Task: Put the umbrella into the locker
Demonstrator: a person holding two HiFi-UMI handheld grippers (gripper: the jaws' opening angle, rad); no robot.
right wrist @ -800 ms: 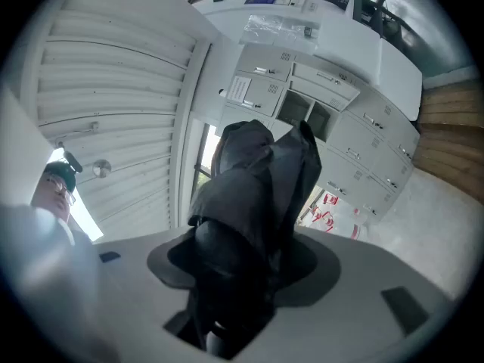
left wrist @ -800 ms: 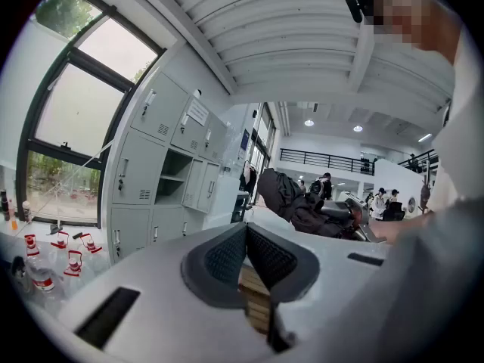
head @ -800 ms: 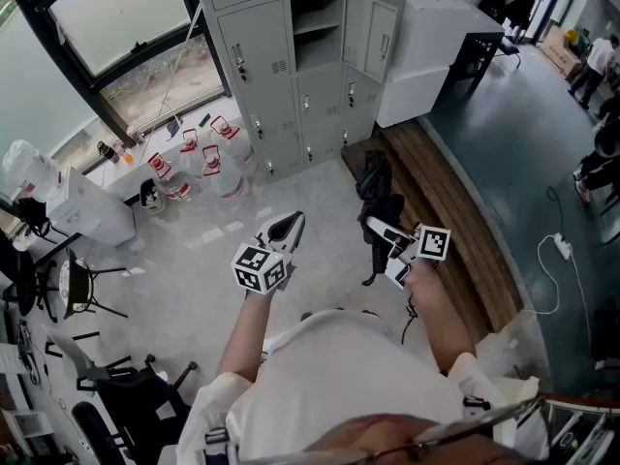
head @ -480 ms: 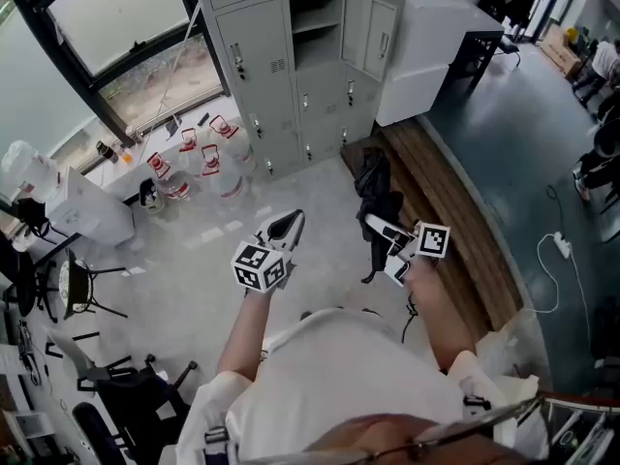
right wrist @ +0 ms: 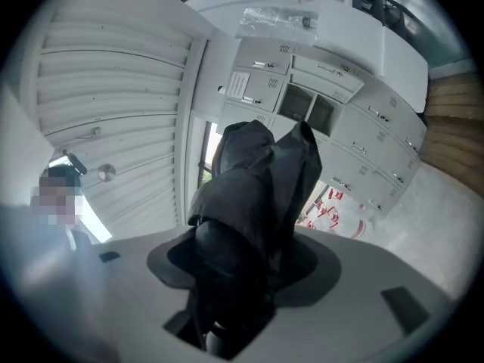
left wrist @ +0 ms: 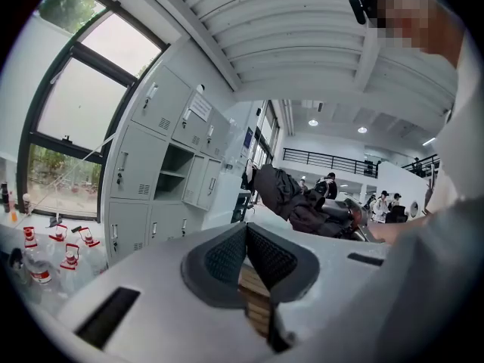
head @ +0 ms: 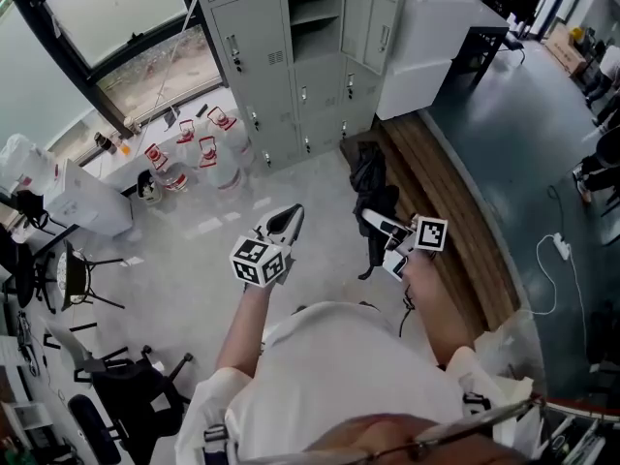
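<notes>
A folded black umbrella (head: pixel 373 197) (right wrist: pixel 253 195) sticks out ahead of my right gripper (head: pixel 380 231) (right wrist: pixel 242 267), whose jaws are shut on its lower part. In the left gripper view the umbrella (left wrist: pixel 291 199) shows at mid-right. My left gripper (head: pixel 281 226) (left wrist: pixel 246 255) is shut with nothing between its dark pads. The grey locker bank (head: pixel 291 56) (left wrist: pixel 162 150) stands ahead, with one compartment (head: pixel 315 22) (left wrist: pixel 172 176) open and its door swung right.
Several water bottles with red caps (head: pixel 194 158) stand on the floor left of the lockers. A wooden bench (head: pixel 446 211) runs along the right. A white cabinet (head: pixel 436 46) sits right of the lockers. Chairs (head: pixel 77 284) are at the left.
The view has shifted slightly; both grippers and the umbrella sit a little higher in the head view. The grips are unchanged.
</notes>
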